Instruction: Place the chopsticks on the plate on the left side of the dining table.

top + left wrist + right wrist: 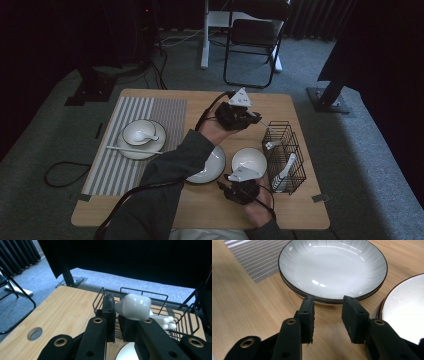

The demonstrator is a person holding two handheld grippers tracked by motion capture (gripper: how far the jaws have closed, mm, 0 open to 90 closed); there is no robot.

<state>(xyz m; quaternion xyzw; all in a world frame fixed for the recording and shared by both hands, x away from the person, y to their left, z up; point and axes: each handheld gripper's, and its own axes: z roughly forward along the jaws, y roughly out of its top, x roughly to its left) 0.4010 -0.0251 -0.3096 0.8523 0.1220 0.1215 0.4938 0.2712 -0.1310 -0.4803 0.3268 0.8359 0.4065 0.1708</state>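
My left gripper (250,119) reaches across to the back right of the table, beside the black wire basket (295,150). In the left gripper view its jaws (116,316) are shut on a white spoon (133,307). The spoon's bowl sticks up, blurred, above the basket rim (160,295), and its handle is hidden between the pads. More white spoons (165,321) lie in the basket. My right gripper (227,183) rests near the front edge, open (328,302), with bare wood between its jaws, just short of the stacked grey plates (332,265). A white bowl (404,307) sits to the right of the plates.
A striped placemat (125,145) at the left carries a plate with a bowl and spoon (140,134), and a chopstick (132,149) lies across it. A folding chair (252,35) stands beyond the table. The tabletop has a round hole (35,333).
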